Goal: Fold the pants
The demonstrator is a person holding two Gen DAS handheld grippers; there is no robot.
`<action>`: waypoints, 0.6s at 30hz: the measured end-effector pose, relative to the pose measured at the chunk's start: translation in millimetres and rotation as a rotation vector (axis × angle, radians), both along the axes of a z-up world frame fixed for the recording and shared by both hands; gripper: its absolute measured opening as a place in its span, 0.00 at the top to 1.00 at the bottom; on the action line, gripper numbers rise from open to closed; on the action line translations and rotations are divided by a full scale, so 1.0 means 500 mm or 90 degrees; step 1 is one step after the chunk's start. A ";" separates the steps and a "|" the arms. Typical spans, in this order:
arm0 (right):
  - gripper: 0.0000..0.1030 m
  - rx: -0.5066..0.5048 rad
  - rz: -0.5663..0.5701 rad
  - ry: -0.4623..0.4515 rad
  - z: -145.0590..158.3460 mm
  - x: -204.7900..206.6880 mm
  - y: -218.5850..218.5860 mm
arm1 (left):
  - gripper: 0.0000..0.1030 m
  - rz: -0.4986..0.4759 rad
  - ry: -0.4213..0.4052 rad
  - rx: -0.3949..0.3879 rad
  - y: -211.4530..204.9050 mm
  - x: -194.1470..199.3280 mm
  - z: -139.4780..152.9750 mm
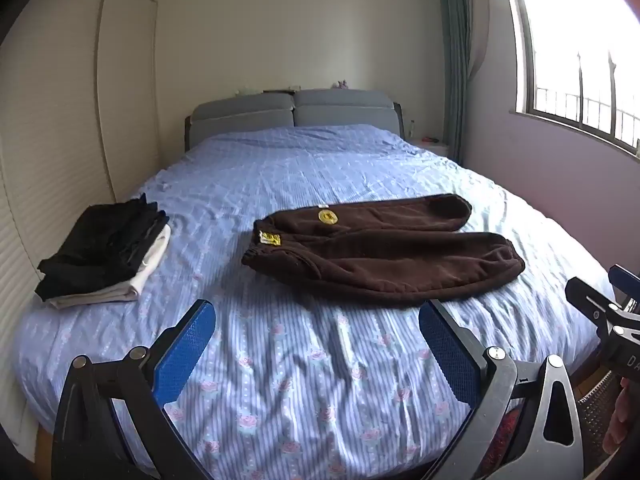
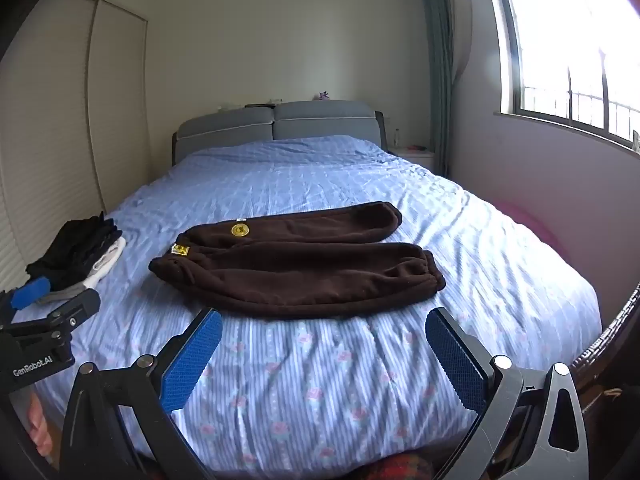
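Ahead of both sets of jaws, well beyond the blue pads, the brown pants (image 1: 384,252) lie spread flat on the bed (image 1: 304,380), and nothing has touched them yet. The left gripper (image 1: 316,352) hangs over the near edge of the striped sheet with its jaws spread wide and nothing between them. Same story for the right gripper (image 2: 324,356): fully released, empty, tilted down toward the mattress.

From the left wrist view the pants sit ahead and off toward the right jaw, waistband with its yellow label nearer the left jaw, the 2 cuffed legs trailing away to the right. From the right wrist view they sit almost dead ahead, spanning the gap between the jaws. The 2 legs lie side by side, apart, so no fold looks made.

Far out past the left jaw, a stack of folded clothes (image 1: 108,252) sits on the bed, well apart from the pants.

So this reads as the approach, the very start of the fold. The next move likely calls for both grippers to travel forward and down, 1 to the waistband, 1 to a cuff, pinching only the near leg's fleece to lay it over the far leg. Thick, soft fabric, so a deep bite would help.
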State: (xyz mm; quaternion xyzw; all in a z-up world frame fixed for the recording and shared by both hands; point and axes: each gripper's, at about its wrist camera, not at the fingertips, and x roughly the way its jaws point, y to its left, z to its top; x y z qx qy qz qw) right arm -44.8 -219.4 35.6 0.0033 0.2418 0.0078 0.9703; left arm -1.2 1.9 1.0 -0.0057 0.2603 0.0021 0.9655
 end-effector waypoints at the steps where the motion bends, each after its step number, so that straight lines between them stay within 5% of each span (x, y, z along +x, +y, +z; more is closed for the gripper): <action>1: 0.00 0.001 0.000 -0.001 0.000 0.000 0.000 | 0.00 -0.003 -0.003 -0.003 0.003 0.000 0.001; 18: 0.00 0.004 0.003 -0.002 -0.002 -0.003 -0.002 | 0.00 -0.035 -0.044 0.034 -0.027 -0.031 0.035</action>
